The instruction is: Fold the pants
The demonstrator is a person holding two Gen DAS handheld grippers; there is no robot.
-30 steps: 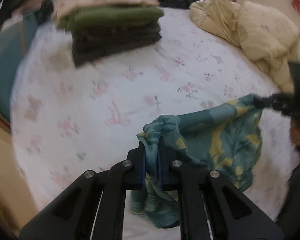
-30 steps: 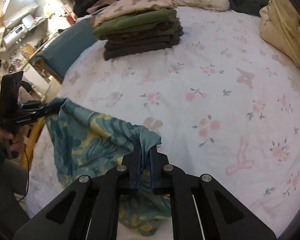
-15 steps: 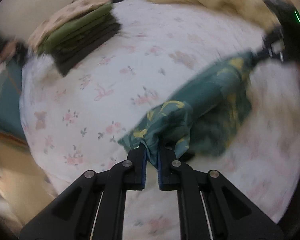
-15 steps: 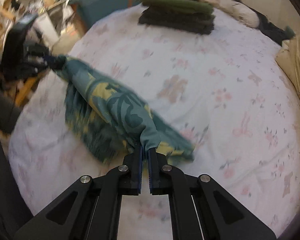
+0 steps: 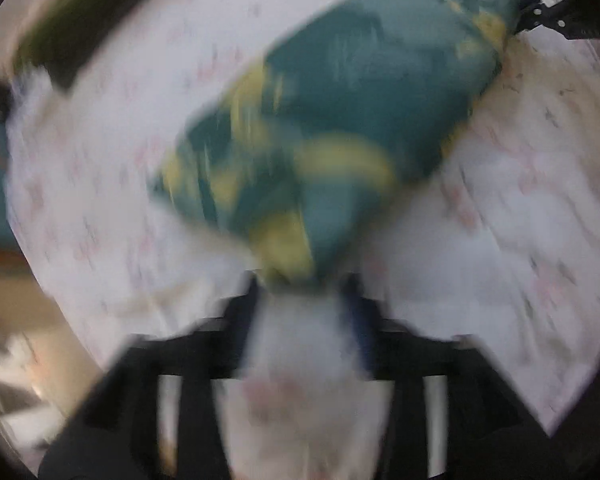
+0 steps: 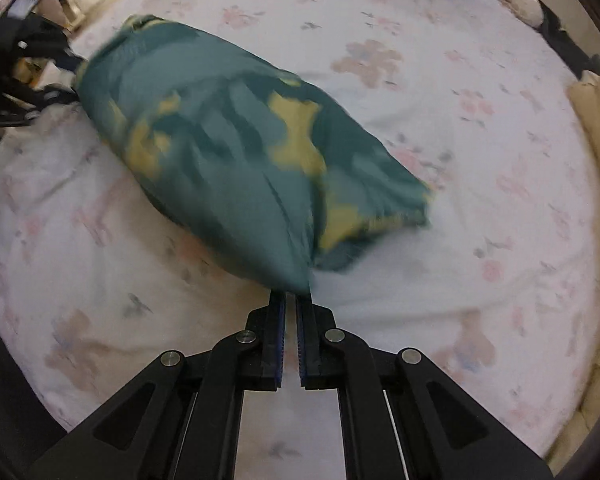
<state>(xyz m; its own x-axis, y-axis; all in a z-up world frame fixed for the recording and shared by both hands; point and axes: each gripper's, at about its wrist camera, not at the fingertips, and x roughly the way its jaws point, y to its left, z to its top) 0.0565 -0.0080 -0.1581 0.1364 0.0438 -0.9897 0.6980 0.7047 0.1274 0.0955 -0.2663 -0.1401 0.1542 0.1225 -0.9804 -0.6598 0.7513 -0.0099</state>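
Right gripper (image 6: 291, 300) clamps one end of the teal-and-yellow patterned pants (image 6: 236, 160), fingers nearly together with a thin gap behind the pinched cloth. Left gripper (image 5: 304, 284) view is heavily motion-blurred; its fingers look spread wider, with the other end of the pants bunched at the tips, but whether they actually pinch the cloth I cannot tell. Pants are stretched between the two grippers, puffed up like a bag, over the white floral bedsheet (image 6: 480, 168); whether the lower side touches the sheet is unclear. In the right wrist view the left gripper shows at the far left end of the pants. Stack of folded dark and green clothes (image 5: 80, 16) sits on the sheet at the far side, well apart from the pants. Cream quilt (image 6: 598, 128) bunched at the right edge of the bed.
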